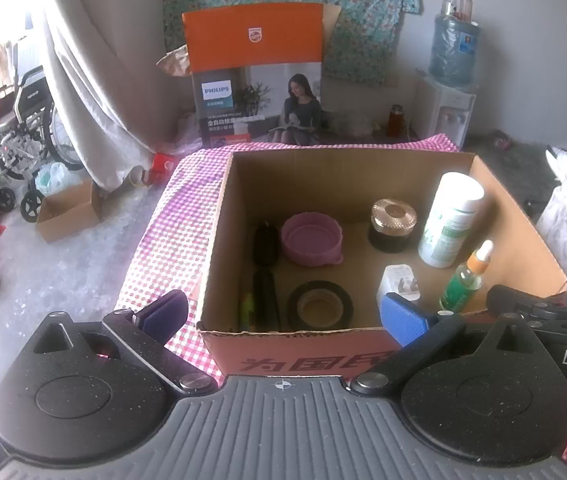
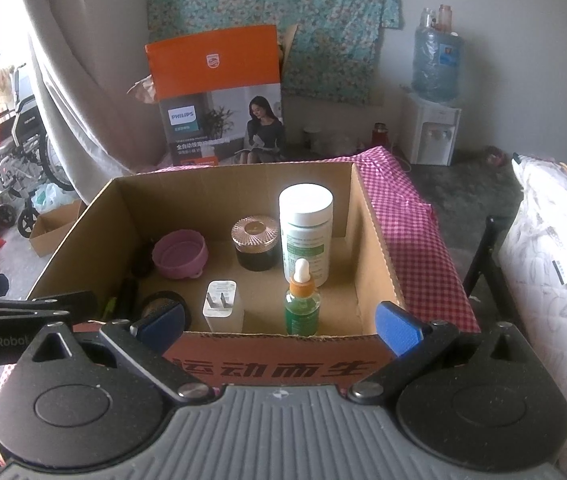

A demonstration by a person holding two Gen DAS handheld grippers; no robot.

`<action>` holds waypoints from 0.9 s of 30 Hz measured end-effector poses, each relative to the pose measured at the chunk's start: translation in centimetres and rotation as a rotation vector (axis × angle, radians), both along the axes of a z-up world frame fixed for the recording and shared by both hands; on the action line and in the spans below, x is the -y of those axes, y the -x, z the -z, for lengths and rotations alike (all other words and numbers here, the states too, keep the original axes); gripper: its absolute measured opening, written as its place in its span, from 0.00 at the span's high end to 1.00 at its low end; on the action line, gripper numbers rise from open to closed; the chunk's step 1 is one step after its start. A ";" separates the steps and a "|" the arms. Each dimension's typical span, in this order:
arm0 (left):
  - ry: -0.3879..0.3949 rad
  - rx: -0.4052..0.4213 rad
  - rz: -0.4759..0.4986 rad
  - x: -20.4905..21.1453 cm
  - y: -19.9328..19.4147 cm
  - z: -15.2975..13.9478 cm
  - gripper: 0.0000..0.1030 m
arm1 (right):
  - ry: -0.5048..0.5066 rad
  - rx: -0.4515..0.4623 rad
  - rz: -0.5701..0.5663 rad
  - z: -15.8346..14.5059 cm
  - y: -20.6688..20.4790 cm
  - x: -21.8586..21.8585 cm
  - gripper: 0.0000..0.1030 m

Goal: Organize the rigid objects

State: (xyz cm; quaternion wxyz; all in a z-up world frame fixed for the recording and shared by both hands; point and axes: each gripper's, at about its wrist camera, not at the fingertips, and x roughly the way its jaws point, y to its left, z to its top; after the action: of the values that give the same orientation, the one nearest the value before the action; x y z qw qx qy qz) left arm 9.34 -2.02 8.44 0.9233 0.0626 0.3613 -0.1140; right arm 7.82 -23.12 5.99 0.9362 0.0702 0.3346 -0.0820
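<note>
Two empty claws, left (image 1: 283, 312) and right (image 2: 279, 320), were held wide open before the brown cardboard box (image 2: 379, 248); inside, the slim green dropper bottle (image 2: 302, 304) could be toppled if brushed.

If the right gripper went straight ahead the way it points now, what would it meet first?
Most likely the near wall of the cardboard box, which fills the space between the open right gripper fingers. If it rode over the rim, the green dropper bottle would come next. Depth is uncertain.

The hairbrush (image 2: 142, 264) hides behind the pink bowl (image 2: 180, 254) (only a dark edge shows); labels too blurred to read.
</note>
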 end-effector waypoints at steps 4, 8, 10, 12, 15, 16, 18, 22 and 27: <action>-0.002 -0.001 -0.001 0.0 0.1 -0.1 0.00 | 0.000 0.000 0.000 0.0 0.0 0.1 0.00; -0.001 -0.002 0.000 0.0 0.1 -0.1 0.00 | 0.001 0.001 0.001 0.0 0.0 0.2 0.00; -0.002 -0.002 0.001 0.0 0.2 -0.2 0.00 | 0.001 0.002 0.002 0.0 0.0 0.2 0.00; -0.003 -0.001 0.001 0.0 0.2 -0.2 0.00 | -0.001 0.003 0.003 0.0 0.1 0.3 0.00; -0.002 -0.002 0.001 0.0 0.2 -0.2 0.00 | -0.001 0.003 0.003 -0.1 0.1 0.4 0.00; -0.001 -0.002 0.003 0.0 0.2 -0.2 0.00 | 0.000 0.004 0.003 -0.1 0.1 0.4 0.00; -0.002 -0.001 0.006 0.0 0.2 -0.4 0.00 | 0.006 0.005 0.005 -0.1 0.2 0.4 0.00; -0.003 -0.001 0.006 0.1 0.3 -0.4 0.00 | 0.004 0.005 0.009 -0.2 0.5 0.5 0.00; -0.004 -0.001 0.008 0.1 0.3 -0.4 0.00 | 0.004 0.005 0.009 -0.2 0.6 0.5 0.00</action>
State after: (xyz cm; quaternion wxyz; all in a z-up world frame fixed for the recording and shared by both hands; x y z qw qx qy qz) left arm 9.09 -2.08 8.86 0.9226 0.0658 0.3617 -0.1170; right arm 7.22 -23.61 6.20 0.9367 0.0701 0.3318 -0.0868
